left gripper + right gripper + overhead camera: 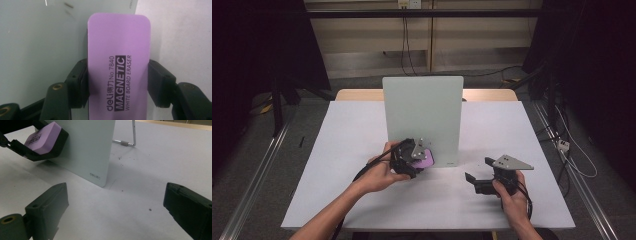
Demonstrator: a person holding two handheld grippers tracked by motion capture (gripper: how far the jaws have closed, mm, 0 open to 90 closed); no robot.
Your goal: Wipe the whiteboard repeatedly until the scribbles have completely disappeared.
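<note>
Against the whiteboard (422, 117), left gripper (418, 161) fingers clamp the eraser (119, 65); right gripper (478, 175) fingers apart.

- Purple eraser (119, 65): rounded rectangular block printed "MAGNETIC WHITE BOARD ERASER", black underside pressed against the board's lower left area.
- Whiteboard (422, 112): pale, upright, leaning on a stand mid-table.

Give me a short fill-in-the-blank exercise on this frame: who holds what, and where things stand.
1. The left gripper is shut on a purple ____.
2. The eraser is held against the upright ____.
3. The right gripper has its jaws ____, with nothing between them.
4. The whiteboard stands on a white ____.

Missing words: eraser; whiteboard; open; table
</note>
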